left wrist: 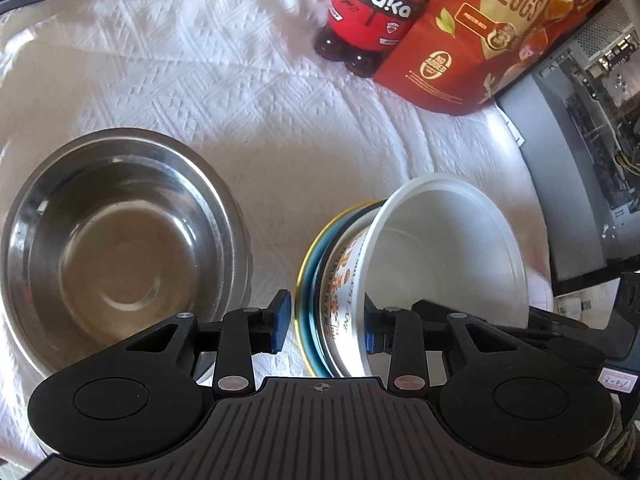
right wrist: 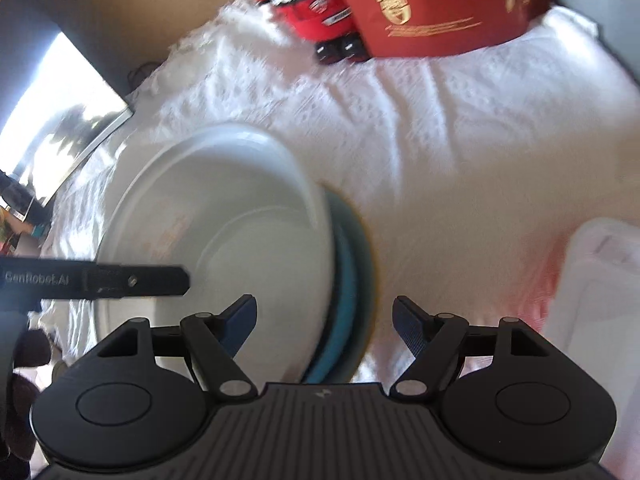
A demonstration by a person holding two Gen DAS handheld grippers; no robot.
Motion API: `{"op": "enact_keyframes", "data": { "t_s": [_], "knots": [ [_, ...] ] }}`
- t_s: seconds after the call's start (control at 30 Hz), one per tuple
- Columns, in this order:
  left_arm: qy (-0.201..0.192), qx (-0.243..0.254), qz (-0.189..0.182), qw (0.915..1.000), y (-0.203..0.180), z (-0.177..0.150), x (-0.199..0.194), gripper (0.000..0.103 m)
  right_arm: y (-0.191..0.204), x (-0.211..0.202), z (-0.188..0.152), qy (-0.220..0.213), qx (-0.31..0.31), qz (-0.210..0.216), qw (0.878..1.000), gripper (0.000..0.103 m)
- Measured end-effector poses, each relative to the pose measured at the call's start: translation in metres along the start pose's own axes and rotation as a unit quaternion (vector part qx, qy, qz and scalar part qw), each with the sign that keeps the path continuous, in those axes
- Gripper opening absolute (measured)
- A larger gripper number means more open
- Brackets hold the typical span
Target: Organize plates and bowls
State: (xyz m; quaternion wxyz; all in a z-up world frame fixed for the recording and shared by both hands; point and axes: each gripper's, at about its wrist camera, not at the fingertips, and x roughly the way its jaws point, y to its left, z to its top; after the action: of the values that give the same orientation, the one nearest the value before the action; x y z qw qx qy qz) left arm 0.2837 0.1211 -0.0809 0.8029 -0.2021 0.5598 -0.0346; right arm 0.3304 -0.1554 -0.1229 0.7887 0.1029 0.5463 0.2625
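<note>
Far left in the left wrist view: steel bowl (left wrist: pixel 120 248), upright and empty on the white cloth (left wrist: pixel 248 92). Just right of it, the left gripper (left wrist: pixel 326 326) with its blue pads (left wrist: pixel 281 322) straddling a stack: white paper bowl (left wrist: pixel 440 248) with printed side, sitting in a blue plate (left wrist: pixel 316 256) with a yellow rim. Stack looks tilted, mouth toward the right. Left pad sits just outside the plate edge and the right pad is half hidden behind the bowl wall, so firm clamp or only a loose bracket: cannot tell.

Right wrist view is blurred. Same white paper bowl (right wrist: pixel 224 232) on the blue plate (right wrist: pixel 348 276), left of centre. Right gripper (right wrist: pixel 324 320) spread wide, nothing between the fingers; plate edge lies in the gap but apart from both pads. The other tool's finger crosses in from the left over the bowl.

Back of table: red bottle figure (left wrist: pixel 372 12), red egg box (left wrist: pixel 500 32), both well apart from the dishes.

Step, as a judgement: gathering the bowl-and-plate stack, likely to group it with the steel bowl. Next move calls for a sure grip on the stack and keeping it level, since the light bowl could slide off.
</note>
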Motion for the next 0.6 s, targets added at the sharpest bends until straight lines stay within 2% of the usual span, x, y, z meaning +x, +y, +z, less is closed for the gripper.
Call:
{"op": "enact_keyframes", "data": {
  "t_s": [0.13,0.27,0.4,0.47,0.6],
  "knots": [
    [0.015,-0.005,0.011,0.9998,0.0,0.004,0.007,0.036,0.0,0.002,0.003,0.002,0.001,-0.008,1.0,0.075],
    [0.025,0.005,0.011,0.9996,-0.003,0.005,0.015,0.036,-0.001,0.013,0.005,0.029,0.009,0.01,0.999,0.075],
    [0.036,0.007,0.004,0.9993,-0.005,0.003,0.025,0.038,-0.006,0.022,0.005,0.062,0.028,0.038,0.997,0.065],
    [0.035,0.009,0.004,0.9993,-0.006,0.001,0.027,0.04,-0.009,0.024,0.007,0.068,0.036,0.049,0.996,0.064],
    [0.037,0.014,0.004,0.9992,-0.01,0.001,0.028,0.047,-0.01,0.024,0.008,0.067,0.032,0.042,0.996,0.064]
  ]
}}
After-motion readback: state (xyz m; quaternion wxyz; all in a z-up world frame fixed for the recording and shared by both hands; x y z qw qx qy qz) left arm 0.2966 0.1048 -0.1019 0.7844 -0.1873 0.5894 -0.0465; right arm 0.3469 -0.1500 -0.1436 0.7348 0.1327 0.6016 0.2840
